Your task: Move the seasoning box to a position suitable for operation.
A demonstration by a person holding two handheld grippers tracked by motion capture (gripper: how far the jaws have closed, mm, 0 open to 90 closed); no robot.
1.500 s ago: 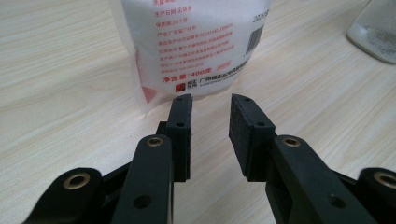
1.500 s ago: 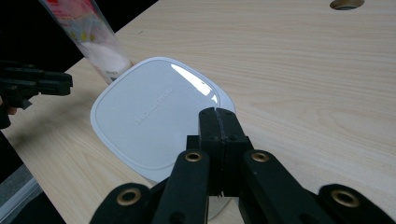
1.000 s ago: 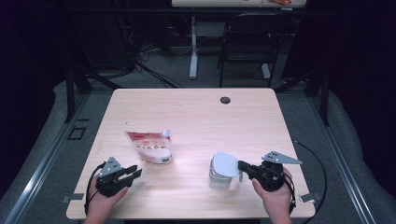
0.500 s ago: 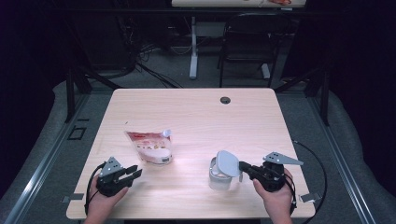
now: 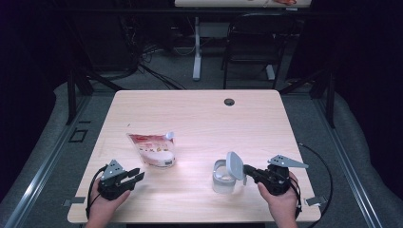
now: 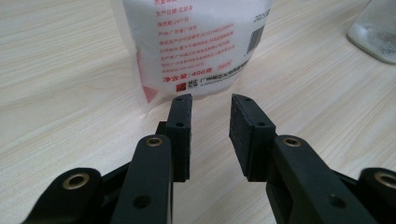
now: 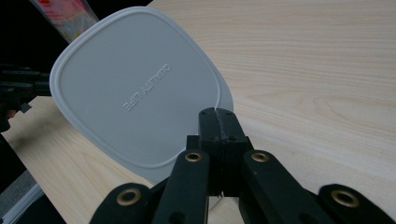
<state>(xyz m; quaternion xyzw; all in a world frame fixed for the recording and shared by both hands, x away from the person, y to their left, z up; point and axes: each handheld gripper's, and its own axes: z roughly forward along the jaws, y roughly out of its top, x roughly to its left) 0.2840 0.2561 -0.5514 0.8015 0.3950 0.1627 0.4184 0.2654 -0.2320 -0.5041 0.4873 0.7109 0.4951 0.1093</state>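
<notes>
My right claw [image 5: 246, 169] pinches the lid [image 5: 234, 166] edge, tilted up just right of the tub [image 5: 223, 175] on the surface [image 5: 199, 118]; left claw [image 5: 135, 176], half-open and empty, faces the pouch [image 5: 153, 149].

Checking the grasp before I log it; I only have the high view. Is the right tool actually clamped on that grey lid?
Observer: Yes. In the right gripper view the right tool is pinched shut on the edge of the grey lid.
Operator: Any marking on the lid?
Observer: Embossed words, QUALITY LIFE, across its face.
Operator: Left tool holding anything?
Observer: No. The left tool stands open with nothing between its pads, pointed at the white pouch, short of touching it.
Operator: What does the pouch say?
Observer: Red Chinese print, a barcode and 400 on the side facing the tool.
</notes>
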